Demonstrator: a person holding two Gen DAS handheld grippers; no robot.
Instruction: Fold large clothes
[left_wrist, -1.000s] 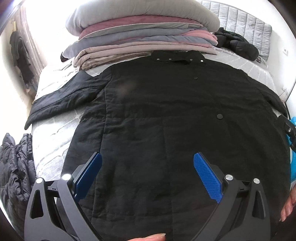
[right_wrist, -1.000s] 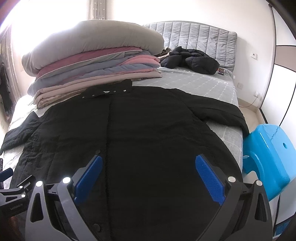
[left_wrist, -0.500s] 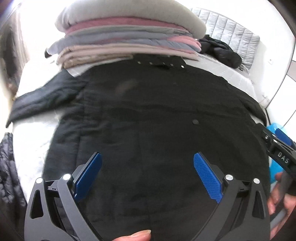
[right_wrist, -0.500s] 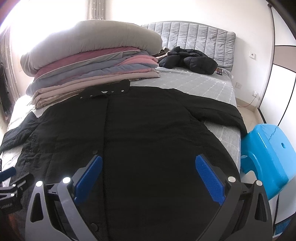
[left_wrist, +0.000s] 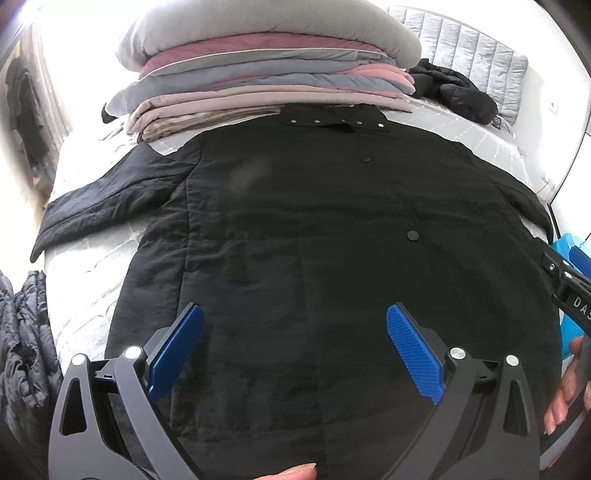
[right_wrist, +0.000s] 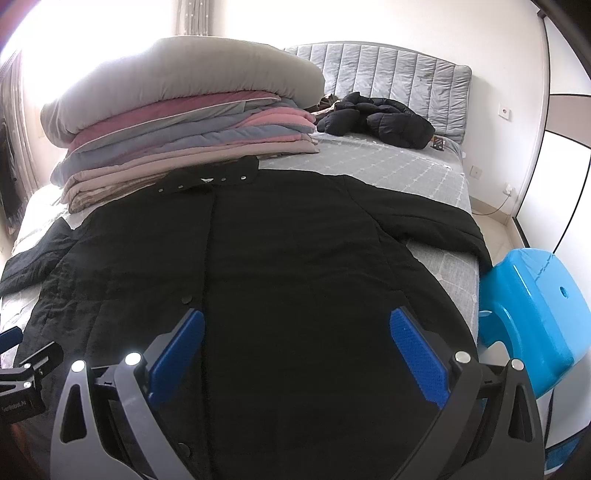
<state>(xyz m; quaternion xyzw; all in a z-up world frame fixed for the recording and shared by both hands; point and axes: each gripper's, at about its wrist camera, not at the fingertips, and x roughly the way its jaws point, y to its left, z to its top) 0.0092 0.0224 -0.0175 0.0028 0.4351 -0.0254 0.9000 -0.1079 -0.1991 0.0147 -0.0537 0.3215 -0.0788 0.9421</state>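
A large black quilted coat (left_wrist: 314, 229) lies flat and face up across the bed, collar toward the stacked bedding, both sleeves spread out. It also fills the right wrist view (right_wrist: 280, 266). My left gripper (left_wrist: 295, 347) is open and empty, hovering over the coat's lower left part. My right gripper (right_wrist: 297, 347) is open and empty over the lower right part. The right gripper's body shows at the right edge of the left wrist view (left_wrist: 569, 284).
A tall stack of folded quilts (right_wrist: 184, 129) sits behind the collar. A black puffer jacket (right_wrist: 380, 118) lies by the grey headboard. A blue plastic stool (right_wrist: 532, 317) stands right of the bed. Dark padded clothing (left_wrist: 22, 343) hangs at the left.
The left wrist view swung left and back toward its earlier framing. The right gripper rose and tilted slightly. The coat has not moved and both grippers stayed open.
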